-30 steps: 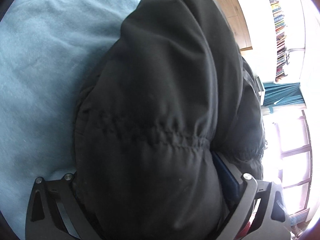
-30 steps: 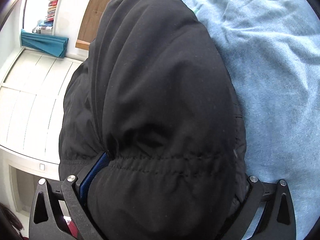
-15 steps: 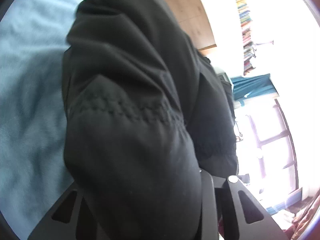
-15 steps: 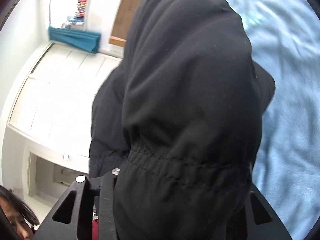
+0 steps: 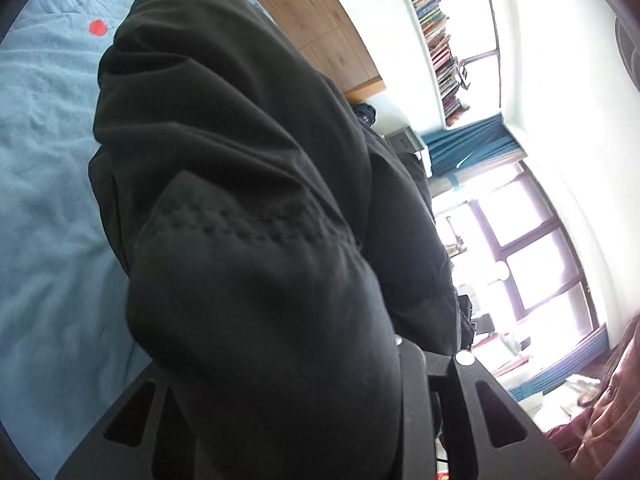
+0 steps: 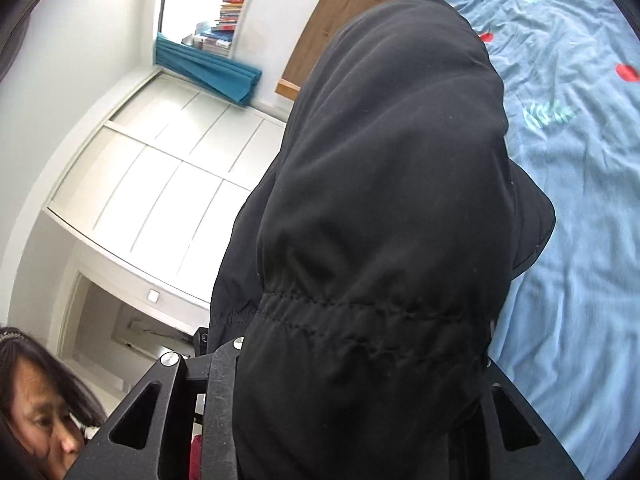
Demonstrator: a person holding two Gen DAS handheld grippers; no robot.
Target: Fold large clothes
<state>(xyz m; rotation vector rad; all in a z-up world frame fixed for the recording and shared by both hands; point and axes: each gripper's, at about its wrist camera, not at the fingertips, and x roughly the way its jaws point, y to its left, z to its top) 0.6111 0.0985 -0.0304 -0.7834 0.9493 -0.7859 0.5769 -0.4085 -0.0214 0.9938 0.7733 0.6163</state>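
A large black padded garment (image 5: 248, 160) with a gathered elastic seam fills the left wrist view. It hangs up off the blue bedcover (image 5: 44, 208). My left gripper (image 5: 280, 384) is shut on a thick bunch of its fabric, which hides the fingertips. In the right wrist view the same black garment (image 6: 384, 184) drapes over my right gripper (image 6: 360, 384). Its jaws are closing, with the bunched elastic edge pressed between them. The far end of the garment still trails toward the bedcover (image 6: 580, 208).
A wooden headboard (image 5: 316, 16) stands at the bed's far end. A bookshelf (image 5: 436, 28) and a bright window (image 5: 520, 248) are on the right, with white wardrobe doors (image 6: 152, 184) on the other side. A person's head (image 6: 36, 400) shows low at the left edge.
Both grippers went from wide open around the garment's elastic edge to clamped on it. Both then rose and tilted, lifting the black fabric off the bedcover.
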